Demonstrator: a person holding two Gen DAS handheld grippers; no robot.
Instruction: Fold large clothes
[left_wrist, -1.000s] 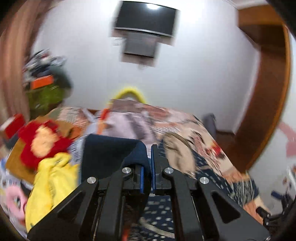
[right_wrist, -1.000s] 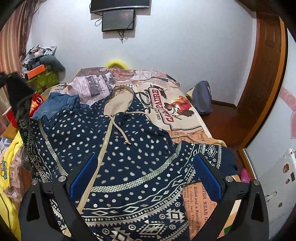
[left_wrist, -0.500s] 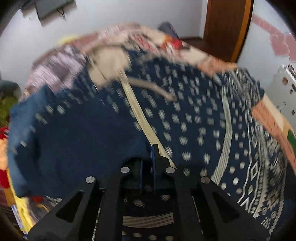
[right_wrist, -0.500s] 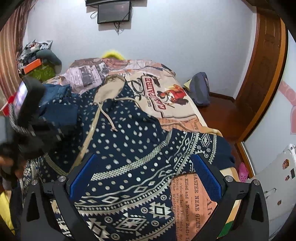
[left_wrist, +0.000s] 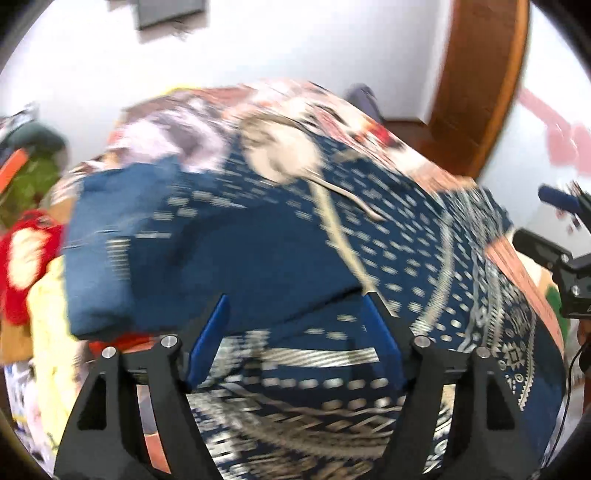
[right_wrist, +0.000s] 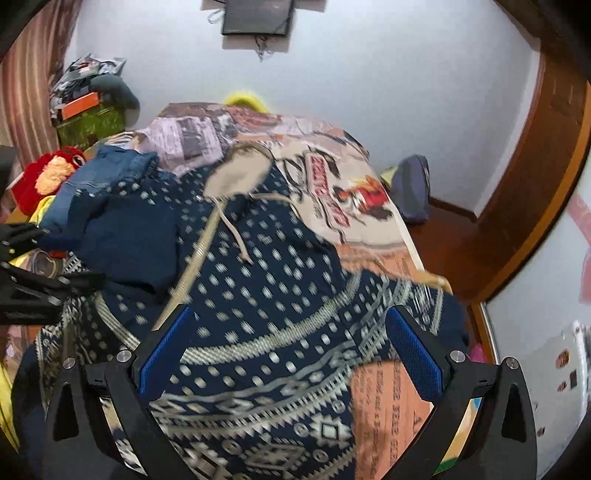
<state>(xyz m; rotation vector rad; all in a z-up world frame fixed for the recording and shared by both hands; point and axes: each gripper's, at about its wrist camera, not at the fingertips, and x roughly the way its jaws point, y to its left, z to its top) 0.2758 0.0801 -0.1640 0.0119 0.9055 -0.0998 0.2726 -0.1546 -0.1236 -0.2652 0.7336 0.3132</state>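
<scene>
- The left gripper (left_wrist: 295, 321), which a second ago was pinched on the plain navy left sleeve of the hoodie (right_wrist: 266, 280) and carrying it over the body, now has its blue pads spread apart with nothing between them; it has let the sleeve go.
- That sleeve (right_wrist: 125, 240) now lies folded inward across the left chest of the hoodie, just left of the tan zipper band (right_wrist: 192, 269), its dark inner side showing. Judged from this, the first sleeve fold is done and the opposite sleeve is probably next.
- The right gripper (right_wrist: 291, 354) hovers over the lower patterned hem of the hoodie as it did before, pads wide apart, gripping nothing.
- The hoodie lies spread front-up, its beige hood (right_wrist: 240, 170) toward the far wall and the drawstrings (right_wrist: 236, 236) trailing just below the hood.
- The other sleeve (right_wrist: 443, 314) reaches out on the right side of the hoodie toward the edge of the bed, not yet folded.
- Under the hoodie is a bed cover (right_wrist: 332, 177) printed with newspaper-style pictures and lettering; it looks soft and slightly rumpled.
- Left of the hoodie sit folded jeans (right_wrist: 107, 166), a red plush toy (right_wrist: 48, 173) and a yellow garment (left_wrist: 55, 332).
- Beyond the hood, a dark screen (right_wrist: 258, 16) hangs on the white wall; right of the hoodie stand a wooden door frame (right_wrist: 535, 184) and a grey backpack (right_wrist: 413, 188) on the floor.
</scene>
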